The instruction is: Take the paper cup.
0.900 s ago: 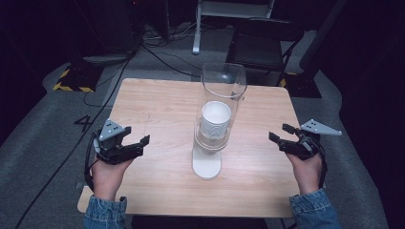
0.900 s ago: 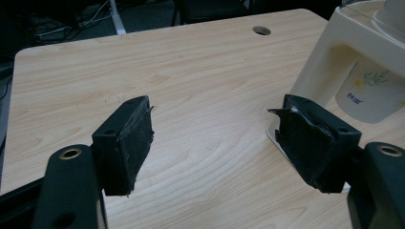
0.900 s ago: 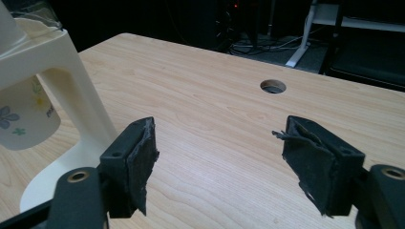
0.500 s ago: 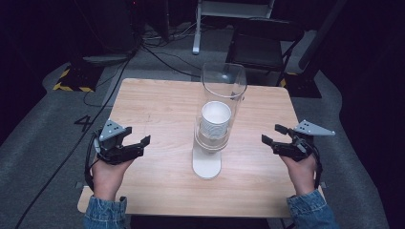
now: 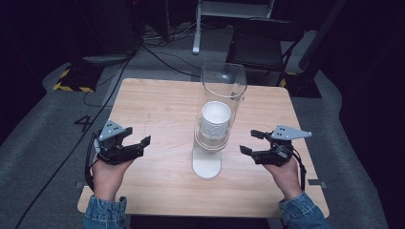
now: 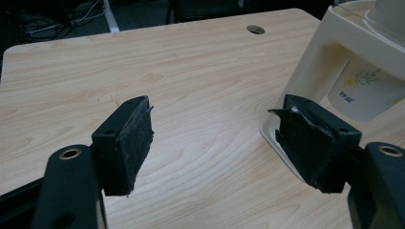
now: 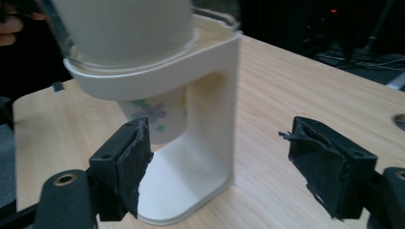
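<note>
One cup dispenser (image 5: pixel 210 143) is seen at table centre: white stand, clear tube on top, paper cups (image 5: pixel 216 119) stacked inside. The lowest cup (image 6: pixel 364 93) hangs below the collar; a floral print and small blue lettering are visible on it, too blurred to be read. The wooden table (image 5: pixel 157 105) is otherwise bare; a round cable hole (image 6: pixel 256 29) is cut near its far edge. A "4" floor marking (image 5: pixel 82 123) is noted at 9 o'clock of the table, hazard tape (image 5: pixel 71 87) at 10 o'clock, a chair (image 5: pixel 265 45) and cables at 12 o'clock. The left gripper (image 5: pixel 138 144) is held at 9 o'clock of the dispenser, well apart, jaws spread wide, nothing gripped. The right gripper (image 5: pixel 250 142) is held at 3 o'clock, near the stand, jaws likewise wide and empty, pointed at it. Denim sleeves (image 5: pixel 102 215) are seen at 6 o'clock.
</note>
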The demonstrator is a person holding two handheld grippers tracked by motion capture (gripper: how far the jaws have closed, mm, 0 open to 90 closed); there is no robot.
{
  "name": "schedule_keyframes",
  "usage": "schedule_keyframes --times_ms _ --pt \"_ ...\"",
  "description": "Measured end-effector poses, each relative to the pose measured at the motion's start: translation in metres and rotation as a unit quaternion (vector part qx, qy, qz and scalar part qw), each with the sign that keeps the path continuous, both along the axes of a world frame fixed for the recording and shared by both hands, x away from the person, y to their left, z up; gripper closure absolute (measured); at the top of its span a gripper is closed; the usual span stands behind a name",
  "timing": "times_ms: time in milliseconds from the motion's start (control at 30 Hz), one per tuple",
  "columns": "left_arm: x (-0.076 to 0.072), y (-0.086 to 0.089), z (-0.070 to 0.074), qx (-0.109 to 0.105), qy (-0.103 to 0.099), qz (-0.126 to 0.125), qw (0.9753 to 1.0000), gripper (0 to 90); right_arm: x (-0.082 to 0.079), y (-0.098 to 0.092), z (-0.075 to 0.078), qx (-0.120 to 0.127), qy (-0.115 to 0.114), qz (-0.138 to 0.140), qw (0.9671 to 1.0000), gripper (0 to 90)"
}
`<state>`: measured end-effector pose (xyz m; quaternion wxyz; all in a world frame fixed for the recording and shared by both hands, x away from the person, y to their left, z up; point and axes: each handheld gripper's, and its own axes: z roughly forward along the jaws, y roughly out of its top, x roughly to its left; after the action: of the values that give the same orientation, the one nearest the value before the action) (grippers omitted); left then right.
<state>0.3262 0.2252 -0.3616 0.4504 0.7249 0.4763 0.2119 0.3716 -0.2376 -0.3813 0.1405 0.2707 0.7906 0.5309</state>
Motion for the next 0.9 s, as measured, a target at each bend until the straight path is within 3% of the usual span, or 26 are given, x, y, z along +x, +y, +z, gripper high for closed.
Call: schedule_keyframes --times_ms 133,233,767,900 --pt "0.000 0.000 0.000 0.000 0.000 0.000 1.0000 27.8 0.001 0.017 -0.005 0.008 0.011 0.036 0.9993 18.4" --pt "0.000 0.001 -0.001 -0.001 0.003 -0.001 1.0000 27.9 0.000 0.031 -0.008 0.005 0.005 0.055 0.9984 15.5" --pt "0.000 0.002 -0.003 -0.004 0.007 0.000 1.0000 27.8 0.006 0.069 -0.027 -0.015 0.000 0.054 0.9984 10.1" --pt "0.000 0.001 -0.003 -0.004 0.007 -0.001 1.0000 27.8 0.009 0.078 -0.033 -0.008 0.006 0.059 0.9982 10.2"
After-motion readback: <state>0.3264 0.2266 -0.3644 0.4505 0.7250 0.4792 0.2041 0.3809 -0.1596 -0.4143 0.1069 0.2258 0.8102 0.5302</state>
